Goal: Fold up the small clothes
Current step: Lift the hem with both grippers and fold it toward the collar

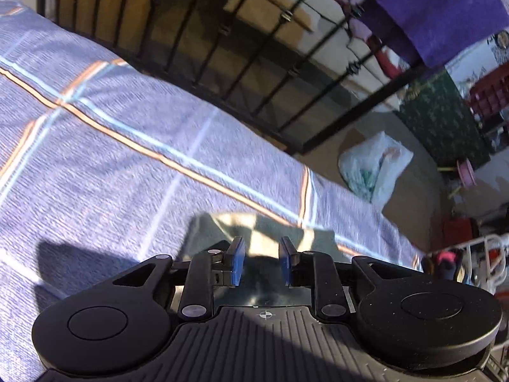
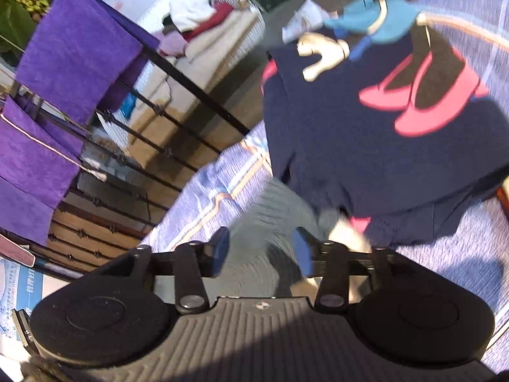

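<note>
In the left wrist view my left gripper (image 1: pixel 261 262) is open and empty, just above a grey-green garment (image 1: pixel 270 226) lying on the blue checked bedsheet (image 1: pixel 111 165). In the right wrist view my right gripper (image 2: pixel 261 251) is open and empty over a grey garment (image 2: pixel 273 216). Just right of it lies a navy shirt (image 2: pixel 366 146) with a cartoon print and pink shoes. A light blue garment (image 2: pixel 381 22) lies beyond the navy shirt. The view is motion-blurred.
A black metal bed rail (image 1: pixel 241 73) runs along the far edge of the bed; it also shows in the right wrist view (image 2: pixel 178 117). Purple towels (image 2: pixel 73 54) hang on it. A white plastic bag (image 1: pixel 375 165) sits on the floor beyond the bed.
</note>
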{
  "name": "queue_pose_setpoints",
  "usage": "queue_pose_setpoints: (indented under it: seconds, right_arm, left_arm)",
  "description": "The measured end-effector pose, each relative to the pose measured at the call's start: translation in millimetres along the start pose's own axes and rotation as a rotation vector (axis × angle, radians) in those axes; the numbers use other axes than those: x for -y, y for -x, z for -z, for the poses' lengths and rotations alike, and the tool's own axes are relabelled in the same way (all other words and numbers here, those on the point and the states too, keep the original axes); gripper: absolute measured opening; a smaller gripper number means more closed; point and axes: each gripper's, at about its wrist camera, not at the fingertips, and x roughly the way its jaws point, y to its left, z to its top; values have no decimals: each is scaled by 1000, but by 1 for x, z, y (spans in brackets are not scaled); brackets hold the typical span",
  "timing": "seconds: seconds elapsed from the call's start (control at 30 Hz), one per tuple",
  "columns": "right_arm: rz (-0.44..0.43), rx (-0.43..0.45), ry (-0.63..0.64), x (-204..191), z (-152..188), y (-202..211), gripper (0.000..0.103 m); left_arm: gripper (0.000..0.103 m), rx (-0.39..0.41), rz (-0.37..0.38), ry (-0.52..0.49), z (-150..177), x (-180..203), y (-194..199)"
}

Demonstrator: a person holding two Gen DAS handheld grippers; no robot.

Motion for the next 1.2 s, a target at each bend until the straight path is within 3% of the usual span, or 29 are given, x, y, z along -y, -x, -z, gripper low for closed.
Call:
queue_pose_setpoints:
  seconds: [0.03,0.13,0.2,0.33,0.47,0.63,0.77,0.87,1.03,1.13,1.2]
  right_arm:
    - [12,22,16,-2,-2,3,64]
    - [41,59,59,-8,-7,11,66]
    - [50,73,62,-7,-8,18,70]
    - [64,73,52,9,1,37,74]
    - [90,26,69,30,25,57,77]
    - [109,-78,73,62,61,66,79]
    - [110,-120,41,74,77,61,79]
    - [62,-133,13,75,78,50,79]
    - [68,-142,25,66,81,28,81]
    - [93,-130,49,58,85,21,78]
    - [113,-130,70,55,86,18,54]
  left_arm:
    - [88,7,-12,-1,-4,-2,3]
    - [93,21,-44,-9,-10,-9,11]
    - [103,19,-50,-18,-10,-18,18]
    - [103,-4,-60,-31,4,-38,34]
    - [103,-32,-81,-31,30,-63,52]
    - [103,-77,-29,12,63,-91,62]
    - [103,-123,2,-45,82,-85,54]
    - [103,-148,-22,-98,93,-74,42]
    - [103,-134,-9,-67,98,-64,26]
    - [103,-138,-22,-45,98,-60,19]
    - [92,-139,-10,-38,99,-60,19]
